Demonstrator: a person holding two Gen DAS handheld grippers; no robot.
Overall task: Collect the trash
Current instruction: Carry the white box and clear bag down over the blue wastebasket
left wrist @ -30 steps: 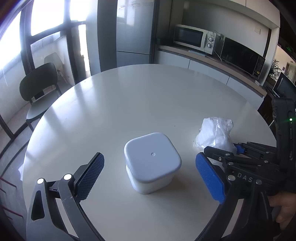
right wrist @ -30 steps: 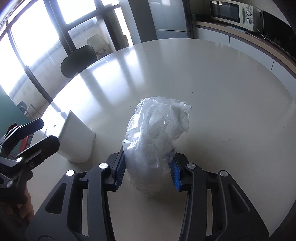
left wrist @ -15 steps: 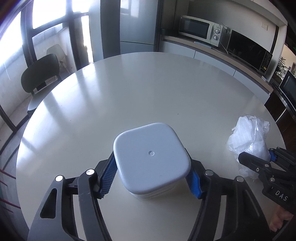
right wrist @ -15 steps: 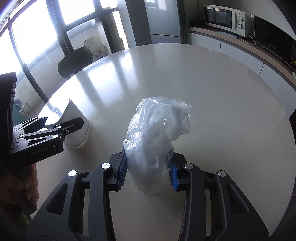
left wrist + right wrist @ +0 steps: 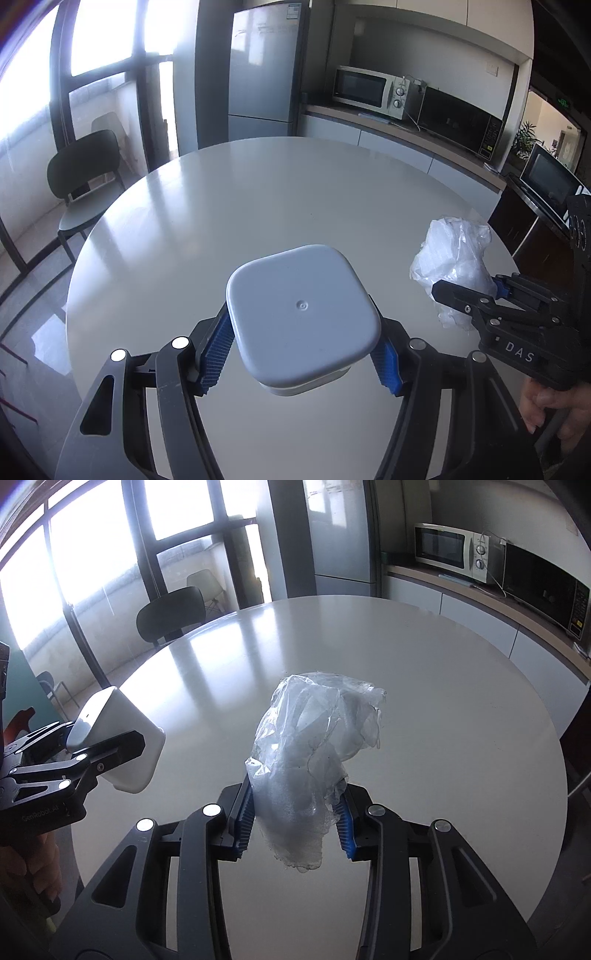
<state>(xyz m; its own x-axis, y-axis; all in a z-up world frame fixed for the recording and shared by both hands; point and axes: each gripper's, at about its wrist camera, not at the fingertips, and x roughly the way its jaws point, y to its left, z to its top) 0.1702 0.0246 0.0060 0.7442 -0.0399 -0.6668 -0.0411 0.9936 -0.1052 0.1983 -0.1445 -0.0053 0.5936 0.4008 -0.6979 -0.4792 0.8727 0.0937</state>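
Note:
A white square container with a rounded lid [image 5: 301,314] is clamped between the blue pads of my left gripper [image 5: 301,349], and it hangs above the near part of the round white table [image 5: 258,206]. In the right wrist view the same container [image 5: 122,753] shows tilted at the left, held by the left gripper [image 5: 92,755]. My right gripper [image 5: 295,819] is shut on a crumpled clear plastic bag [image 5: 310,746], which sticks up between its pads and is off the table. The bag [image 5: 454,254] and right gripper [image 5: 480,299] also appear at the right of the left wrist view.
A dark chair [image 5: 85,173] stands beyond the table's left edge by the windows. A fridge [image 5: 262,74] and a counter with a microwave [image 5: 365,90] line the back wall. A person's hand [image 5: 546,406] grips the right tool's handle.
My left gripper closed on the white container, which was standing on the table, and lifted it. Both grippers drew back from the table, the right one rising with the bag.

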